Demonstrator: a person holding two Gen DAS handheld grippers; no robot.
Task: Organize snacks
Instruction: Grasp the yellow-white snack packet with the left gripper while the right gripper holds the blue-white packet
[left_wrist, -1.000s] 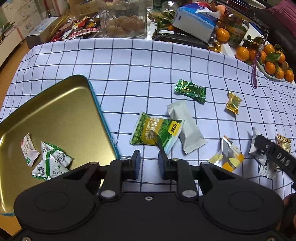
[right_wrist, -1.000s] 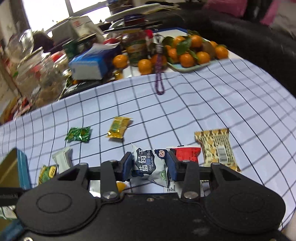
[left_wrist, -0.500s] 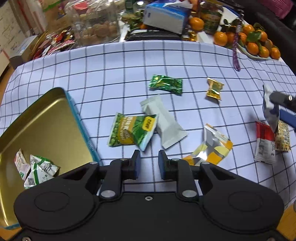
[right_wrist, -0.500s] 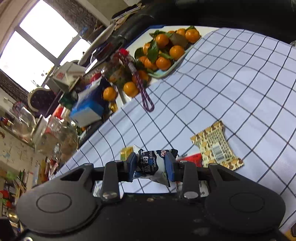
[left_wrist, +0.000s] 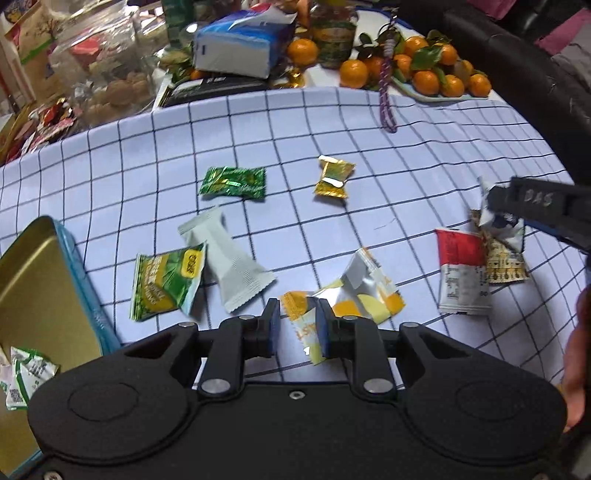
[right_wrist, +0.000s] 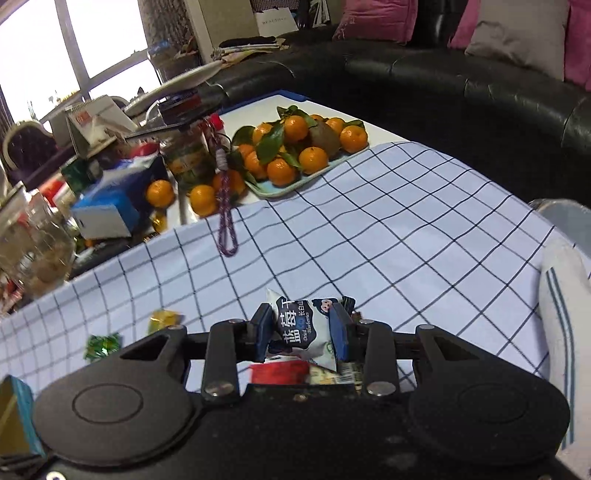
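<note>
Right now your right gripper (right_wrist: 301, 334) clenches the blueberry packet (right_wrist: 304, 328) above the checked cloth (right_wrist: 369, 240). Your left gripper (left_wrist: 295, 326) stands parted over an orange-yellow packet (left_wrist: 354, 291), not pinching it. Red packet (left_wrist: 461, 273) at three o'clock, gold tin (left_wrist: 33, 280) at nine, tangerine tray (right_wrist: 295, 182) at twelve.

White tablecloth (left_wrist: 332, 122) checked with dark lines; gold-lined tin (left_wrist: 37, 295) with a blue rim; green foil candy (left_wrist: 233, 181), gold candy (left_wrist: 332, 177), red-and-white packet (left_wrist: 461, 273), navy-and-white blueberry packet (right_wrist: 303, 328)
</note>
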